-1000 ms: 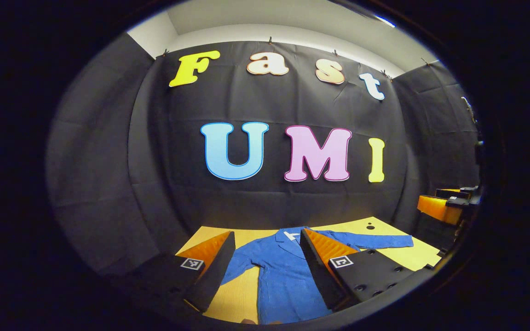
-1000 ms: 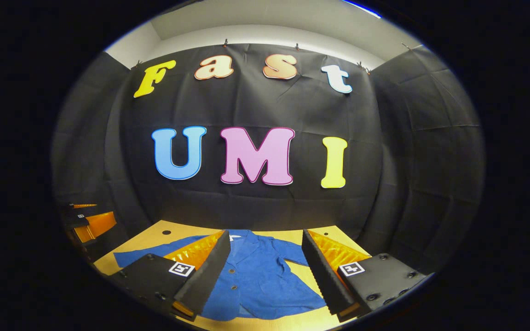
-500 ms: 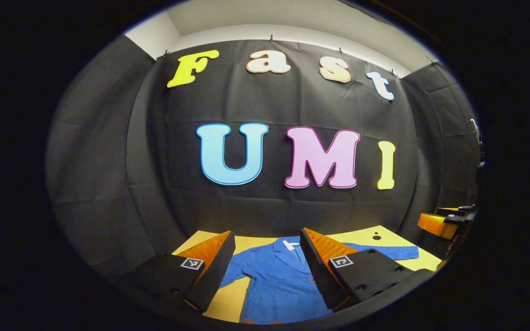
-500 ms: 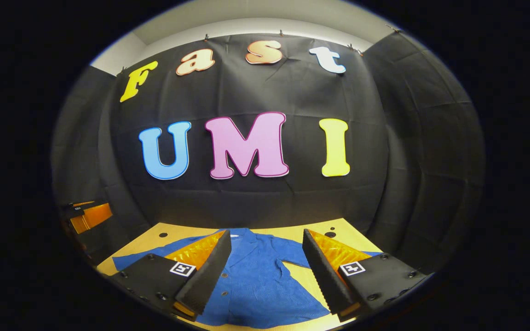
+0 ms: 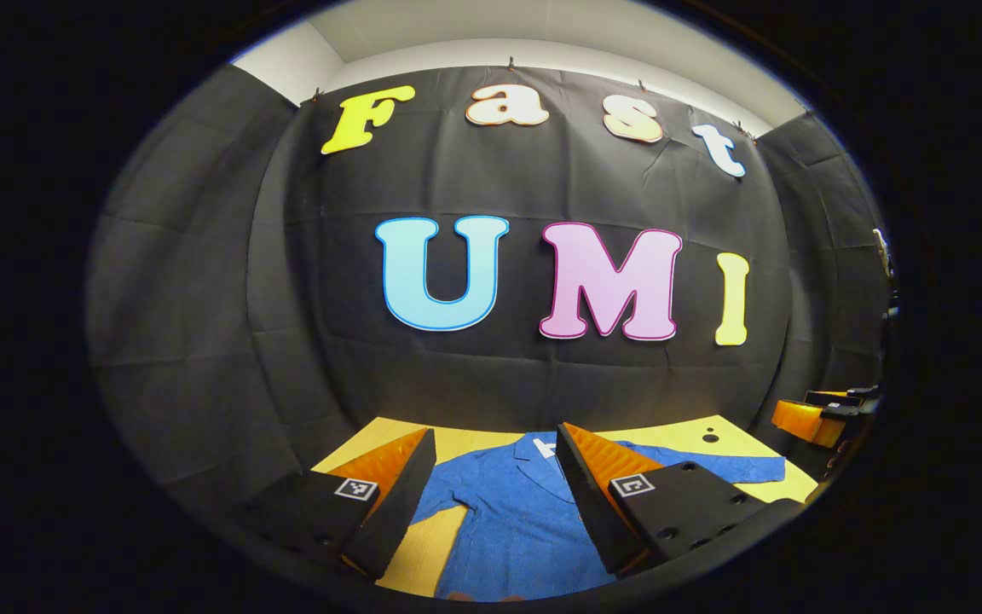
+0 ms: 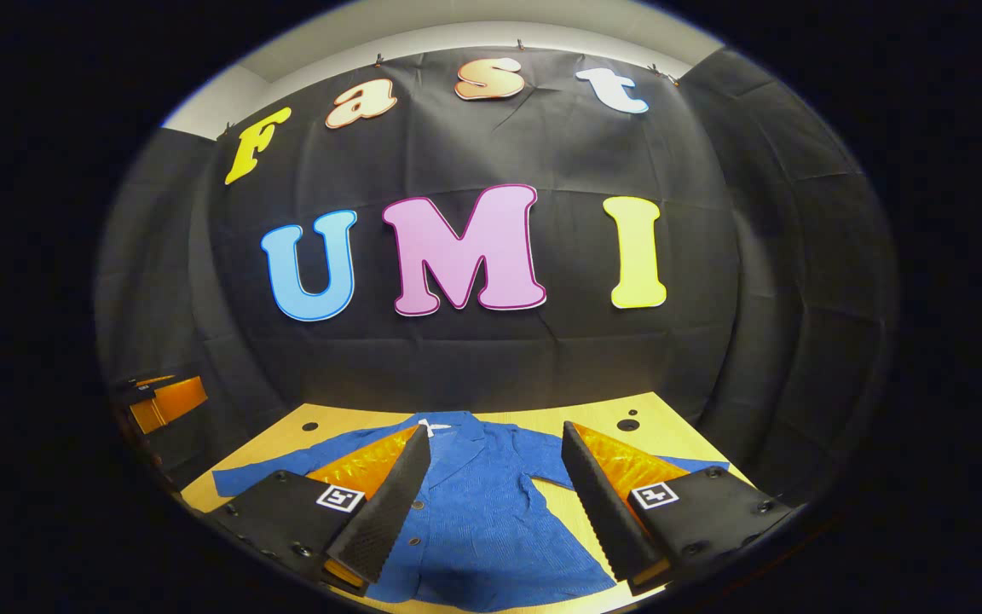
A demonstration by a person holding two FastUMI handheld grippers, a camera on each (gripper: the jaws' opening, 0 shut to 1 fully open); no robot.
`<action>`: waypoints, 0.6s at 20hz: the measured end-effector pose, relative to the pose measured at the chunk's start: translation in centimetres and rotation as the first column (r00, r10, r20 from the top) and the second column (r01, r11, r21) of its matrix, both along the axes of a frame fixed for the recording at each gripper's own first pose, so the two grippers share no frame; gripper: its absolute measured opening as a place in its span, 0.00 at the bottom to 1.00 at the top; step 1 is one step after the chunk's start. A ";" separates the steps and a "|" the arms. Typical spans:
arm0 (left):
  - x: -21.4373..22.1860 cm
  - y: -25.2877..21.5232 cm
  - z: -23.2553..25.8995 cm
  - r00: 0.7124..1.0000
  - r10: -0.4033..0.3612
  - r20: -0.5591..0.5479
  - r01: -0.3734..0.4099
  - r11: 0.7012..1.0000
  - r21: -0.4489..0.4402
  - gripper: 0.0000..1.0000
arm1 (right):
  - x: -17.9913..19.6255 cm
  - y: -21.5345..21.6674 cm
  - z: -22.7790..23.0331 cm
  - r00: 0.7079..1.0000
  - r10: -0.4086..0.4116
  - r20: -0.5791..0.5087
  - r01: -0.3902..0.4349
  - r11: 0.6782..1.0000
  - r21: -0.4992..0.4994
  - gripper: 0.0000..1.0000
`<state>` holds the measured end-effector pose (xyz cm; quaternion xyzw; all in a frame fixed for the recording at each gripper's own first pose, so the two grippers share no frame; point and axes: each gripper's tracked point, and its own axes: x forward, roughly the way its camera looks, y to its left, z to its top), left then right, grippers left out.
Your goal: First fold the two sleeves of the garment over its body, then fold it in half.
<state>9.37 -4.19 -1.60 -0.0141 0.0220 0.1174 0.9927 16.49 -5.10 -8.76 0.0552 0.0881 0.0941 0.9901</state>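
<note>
A blue long-sleeved button shirt lies flat on the yellow table, collar toward the back wall, both sleeves spread out to the sides. In the right gripper view the same shirt has one sleeve stretched left and the other reaching right. My left gripper hovers open above the shirt's body, nothing between its fingers. Over the shirt's front my right gripper is open too, and holds nothing.
The black cloth wall stands close behind the table. Small dark holes mark the tabletop near the back edge. The other gripper shows at the far right of the left gripper view, and the other gripper at the far left of the right gripper view.
Both grippers have drifted a little forward toward the wall and tilted slightly, the right one turning rightward so more of the right sleeve shows. Both stay open; the shirt has not moved.
</note>
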 end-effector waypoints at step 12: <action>1.4 -1.3 -1.5 0.998 -0.010 -0.069 0.011 1.000 0.026 0.82 | 5.2 -7.8 -5.8 0.982 -0.142 -0.125 0.145 0.989 0.018 0.98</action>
